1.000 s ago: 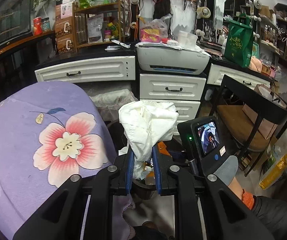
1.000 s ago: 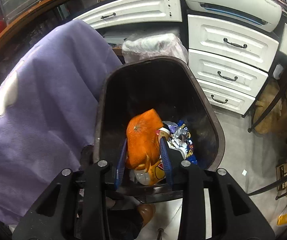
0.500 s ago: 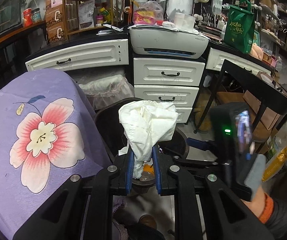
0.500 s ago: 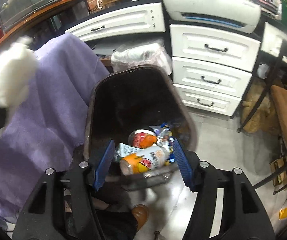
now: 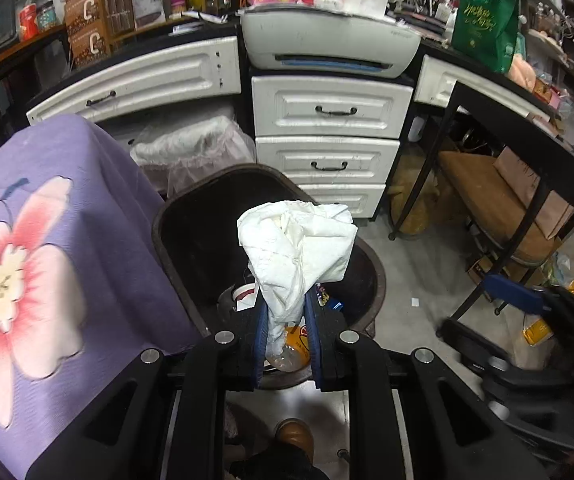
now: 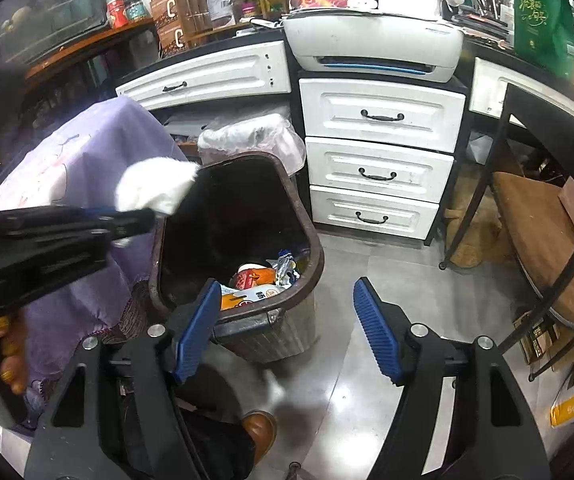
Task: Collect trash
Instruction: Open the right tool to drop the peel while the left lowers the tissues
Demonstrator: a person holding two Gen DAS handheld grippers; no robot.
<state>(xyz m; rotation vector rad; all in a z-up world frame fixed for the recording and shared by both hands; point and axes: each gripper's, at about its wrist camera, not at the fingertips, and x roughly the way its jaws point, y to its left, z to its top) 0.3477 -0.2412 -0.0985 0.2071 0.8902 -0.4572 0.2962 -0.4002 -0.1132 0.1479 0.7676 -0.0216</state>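
Note:
A crumpled white tissue [image 5: 297, 246] sticks up from my left gripper [image 5: 286, 322], which is shut on its lower end and hangs over the brown trash bin [image 5: 175, 248]. The bin holds an orange bottle [image 5: 297, 340], a cup and wrappers. In the right wrist view the bin [image 6: 315, 256] sits left of centre with that trash [image 6: 263, 280] inside. My right gripper [image 6: 287, 320] stands above the floor beside the bin's near corner, its jaws opening, nothing between the blue pads [image 6: 377, 332]. The left gripper [image 6: 135, 220] with the tissue [image 6: 155, 188] shows at the left.
A chair draped in purple flowered cloth [image 5: 47, 260] presses against the bin's left side. White drawers [image 5: 327, 136] and a printer [image 5: 327, 40] stand behind. A lined bin [image 5: 195, 148] sits under the counter. A black stool [image 5: 499, 200] is at the right. A brown shoe [image 6: 261, 428] is below.
My right gripper let the orange bottle fall into the bin, opened and pulled back to the right. My left gripper carried the tissue forward and down over the bin.

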